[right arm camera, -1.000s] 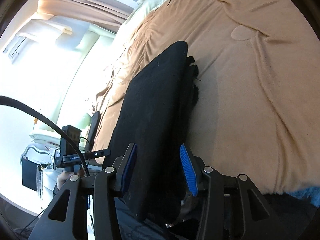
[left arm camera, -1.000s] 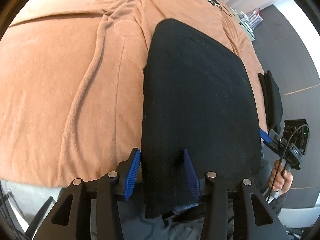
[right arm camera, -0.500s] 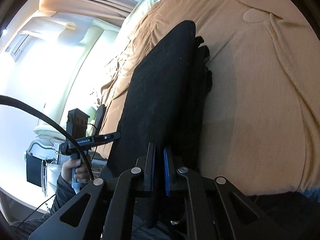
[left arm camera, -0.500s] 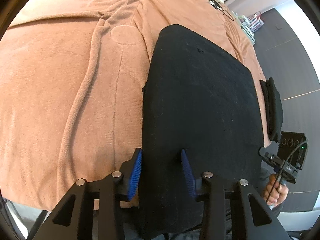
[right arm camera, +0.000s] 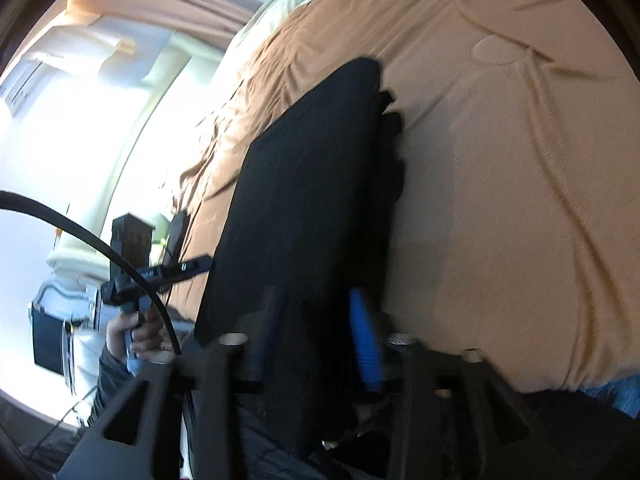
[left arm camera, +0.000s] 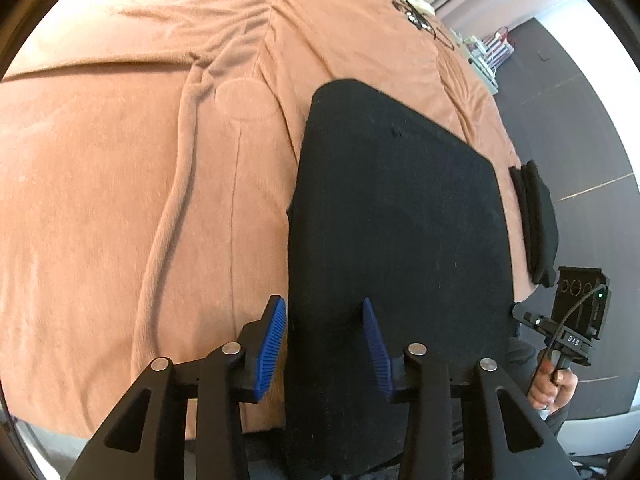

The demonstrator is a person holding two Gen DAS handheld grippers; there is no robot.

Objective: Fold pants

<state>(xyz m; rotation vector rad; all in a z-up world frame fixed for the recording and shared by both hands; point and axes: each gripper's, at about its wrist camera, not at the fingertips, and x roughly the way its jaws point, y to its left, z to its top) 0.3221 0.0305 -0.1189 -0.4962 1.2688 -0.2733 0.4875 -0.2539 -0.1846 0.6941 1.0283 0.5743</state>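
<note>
1. The black pants [left arm camera: 400,240] lie folded flat on the tan bedspread [left arm camera: 140,200], running from the near edge of the bed toward its far end, with their near end hanging over the bed edge.
2. The left gripper [left arm camera: 324,340] sits over the near left corner of the pants. Its jaws are opening, the blue pads [left arm camera: 272,348] stand apart, and the cloth edge lies between them without being pinched.
3. The right gripper [right arm camera: 316,332] is at the near right side of the pants [right arm camera: 304,208]. Its jaws are opening; the picture is blurred, but the cloth seems to lie between the pads unpressed.
4. A smaller folded black item [left arm camera: 536,216] rests at the right edge of the bed, just beside the pants.
5. The person's right hand [left arm camera: 554,386] grips a handle at the near right.
</note>
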